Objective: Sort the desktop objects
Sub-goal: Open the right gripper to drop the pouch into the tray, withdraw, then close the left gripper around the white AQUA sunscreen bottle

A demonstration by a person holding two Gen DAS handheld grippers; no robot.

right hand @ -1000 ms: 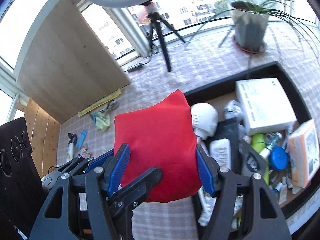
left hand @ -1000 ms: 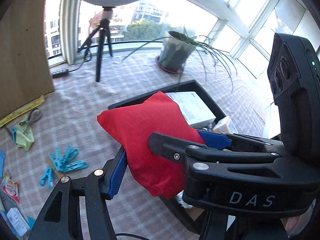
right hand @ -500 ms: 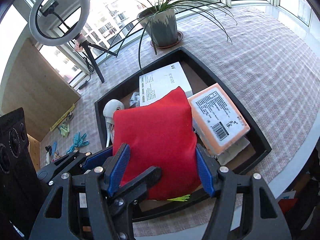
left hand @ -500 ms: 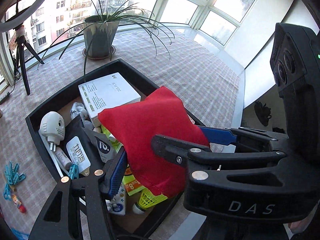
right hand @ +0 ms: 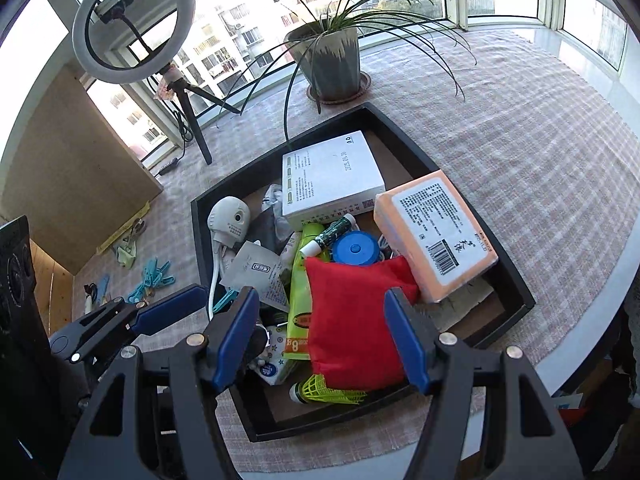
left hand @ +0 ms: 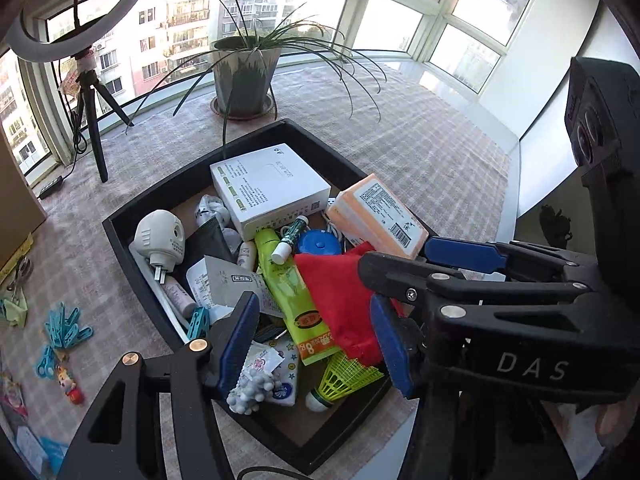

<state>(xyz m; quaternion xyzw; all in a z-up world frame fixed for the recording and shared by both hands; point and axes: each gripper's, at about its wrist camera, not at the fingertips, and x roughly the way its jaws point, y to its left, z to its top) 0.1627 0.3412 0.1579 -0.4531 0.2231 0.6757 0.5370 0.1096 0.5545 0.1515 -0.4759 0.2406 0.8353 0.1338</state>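
Red beanbag (right hand: 352,320) is lying in the black tray (right hand: 516,284), near its 5 o'clock corner, leaning on the orange box (right hand: 436,236) w/ the green tube (right hand: 300,304) at its 9 o'clock. Right gripper (right hand: 324,336) and left gripper (left hand: 312,344) are both gaping wide, gripping nothing. Looks like the drop-off step is finishing; next move prob. is lifting clear and heading for the blue clips (right hand: 150,276) at 9 o'clock. Tray is crowding up; table edge is sitting close at 5 o'clock.

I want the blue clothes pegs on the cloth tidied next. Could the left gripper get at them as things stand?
Probably yes. The left gripper is open and holds nothing, and the blue clothes pegs lie uncovered on the checked cloth, outside the black tray. It hangs over the tray, so it must swing over.
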